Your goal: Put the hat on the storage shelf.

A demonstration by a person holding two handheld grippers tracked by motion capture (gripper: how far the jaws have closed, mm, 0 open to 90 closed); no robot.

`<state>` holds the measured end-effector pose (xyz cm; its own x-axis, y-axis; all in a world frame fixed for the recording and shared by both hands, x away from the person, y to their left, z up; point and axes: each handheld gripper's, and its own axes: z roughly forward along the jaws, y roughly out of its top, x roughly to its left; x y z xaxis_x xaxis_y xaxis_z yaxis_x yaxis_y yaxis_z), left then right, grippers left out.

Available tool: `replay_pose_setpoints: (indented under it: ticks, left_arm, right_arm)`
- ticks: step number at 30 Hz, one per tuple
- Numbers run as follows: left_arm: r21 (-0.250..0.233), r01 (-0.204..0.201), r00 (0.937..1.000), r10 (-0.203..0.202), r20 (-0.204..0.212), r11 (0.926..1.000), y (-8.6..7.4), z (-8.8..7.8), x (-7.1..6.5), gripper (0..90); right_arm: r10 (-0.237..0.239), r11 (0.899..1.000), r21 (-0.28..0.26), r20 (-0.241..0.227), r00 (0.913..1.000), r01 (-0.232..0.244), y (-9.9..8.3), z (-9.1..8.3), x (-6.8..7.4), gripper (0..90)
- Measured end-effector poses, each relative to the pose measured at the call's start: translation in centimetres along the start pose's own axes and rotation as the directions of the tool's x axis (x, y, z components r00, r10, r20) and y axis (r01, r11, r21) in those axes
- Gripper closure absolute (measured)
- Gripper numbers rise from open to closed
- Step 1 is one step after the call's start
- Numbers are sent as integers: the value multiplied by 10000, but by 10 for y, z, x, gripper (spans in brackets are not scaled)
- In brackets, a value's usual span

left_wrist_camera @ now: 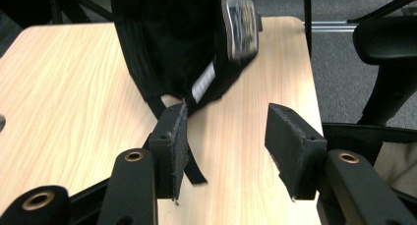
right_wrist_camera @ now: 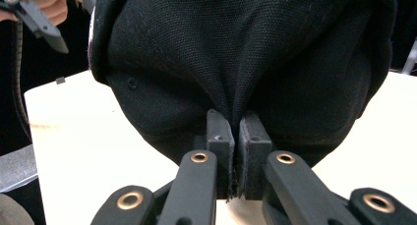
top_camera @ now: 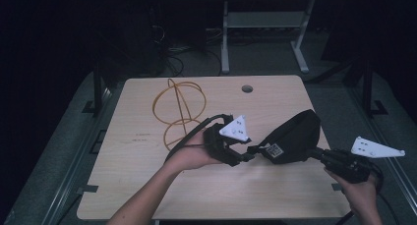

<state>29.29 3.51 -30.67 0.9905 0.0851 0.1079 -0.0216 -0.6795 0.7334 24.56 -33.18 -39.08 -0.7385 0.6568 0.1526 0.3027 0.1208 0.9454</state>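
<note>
Table (top_camera: pixel 147 185): light wood top, with a round hole (top_camera: pixel 247 89) near the far edge.
Black cap (top_camera: pixel 295 134): raised over the right half of the table, between the two grippers; dark canvas, crown bunched toward the right gripper.
Cap label (left_wrist_camera: pixel 240 26): shiny rectangular sticker on the cap, seen edge-on in the left gripper view; a white tag (left_wrist_camera: pixel 203 81) sewn just below it.
Cap strap (left_wrist_camera: pixel 194 168): thin black band hanging from the cap's lower edge, running past the inner face of one left pad and down toward the table.
Right gripper (right_wrist_camera: pixel 235 136): held at the table's right edge in the person's right hand (top_camera: pixel 361 193); pads clenched together on a pinched fold of the cap's fabric.
Left gripper (left_wrist_camera: pixel 226 136): held in the left hand (top_camera: pixel 194 154) near the table's middle, pointing at the cap; pads spread wide, released, with the cap's edge and strap touching one pad only.
Grey plates (top_camera: pixel 236 128): one three-cornered plate on top of each gripper.
Yellow wire rings (top_camera: pixel 179 107): thin hoops lying on the far left part of the table, well apart from the cap.
Office chair (left_wrist_camera: pixel 388 43): dark, beside the table in the left gripper view.
</note>
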Motion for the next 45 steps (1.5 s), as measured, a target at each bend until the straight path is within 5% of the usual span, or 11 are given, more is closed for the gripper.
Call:
replay_pose_setpoints:
  ticks: [25,45]
  left_arm:
    - [183,1096,9900,-1075,-914,9938,-94,-12,-18,443]
    - [454,1466,9836,-1407,-1130,9881,-135,-5,-27,431]
  right_arm:
    - [-436,9970,632,-81,9990,441,49,26,-8,859]
    - [-908,9898,1086,-186,9957,923,91,49,-2,859]
